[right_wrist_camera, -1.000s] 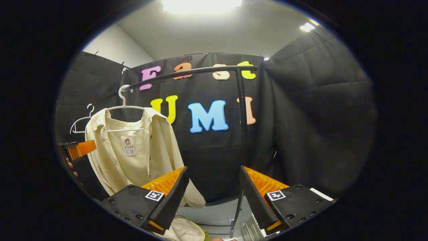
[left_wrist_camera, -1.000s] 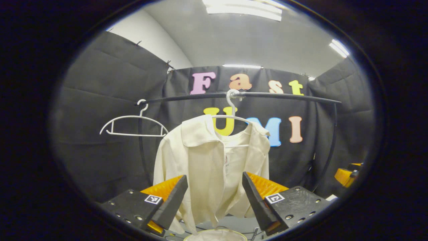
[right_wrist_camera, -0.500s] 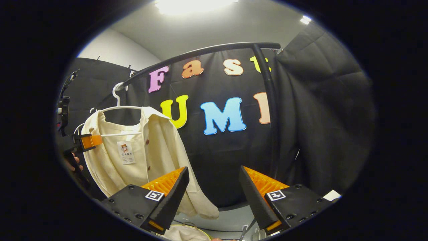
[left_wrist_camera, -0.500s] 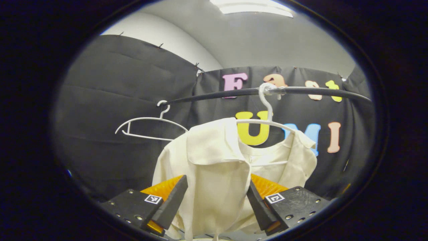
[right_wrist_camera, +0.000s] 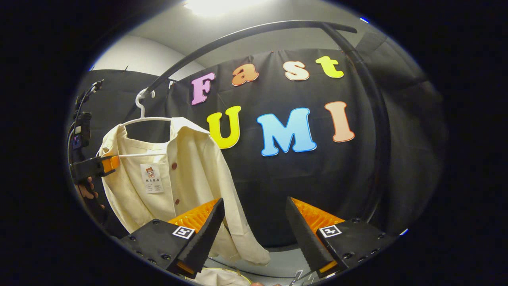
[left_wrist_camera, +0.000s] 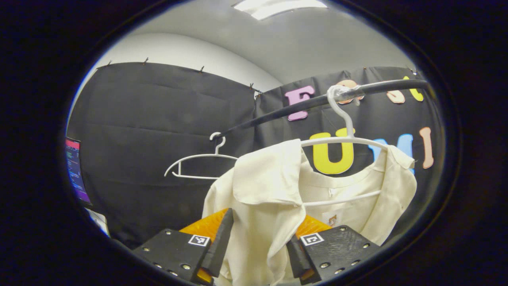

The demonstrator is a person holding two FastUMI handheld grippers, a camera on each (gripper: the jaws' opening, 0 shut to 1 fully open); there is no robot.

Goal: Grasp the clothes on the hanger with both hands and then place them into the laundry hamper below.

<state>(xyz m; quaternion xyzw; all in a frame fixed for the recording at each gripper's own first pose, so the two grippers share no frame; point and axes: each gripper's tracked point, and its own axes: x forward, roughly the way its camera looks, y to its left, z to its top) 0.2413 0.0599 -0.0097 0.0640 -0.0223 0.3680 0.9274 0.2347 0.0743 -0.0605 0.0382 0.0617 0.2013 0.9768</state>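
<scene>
1. The cream shirt [left_wrist_camera: 278, 206] hangs on a white hanger [left_wrist_camera: 345, 139] from the black rail [left_wrist_camera: 301, 107], long axis running straight down, collar up and hem low, open front facing the near side.
2. In the left gripper view, the left gripper [left_wrist_camera: 256, 254] sits right at the shirt's front panel; fabric fills the gap between its fingers [left_wrist_camera: 220, 242], the jaws narrowed around it, but whether both press the cloth, I cannot tell.
3. Left of the shirt, an empty hanger [left_wrist_camera: 200, 163] dangles from the same rail, well apart.
4. At the far left edge, a lit screen [left_wrist_camera: 75, 169] peeks in.
5. In the right gripper view, the right gripper [right_wrist_camera: 254, 234] is spread wide, holding nothing, the shirt's hem hanging just left of it and farther off.
6. There too the shirt shows its red buttons [right_wrist_camera: 174, 165] and a label [right_wrist_camera: 151, 178] inside the neck.
7. A hand [right_wrist_camera: 88, 190] holds the other gripper at the shirt's left shoulder.
8. Bottom edge, right gripper view: a sliver of pale, yellow-edged rim [right_wrist_camera: 222, 278] lies below the shirt, too little to tell what it is.
</scene>
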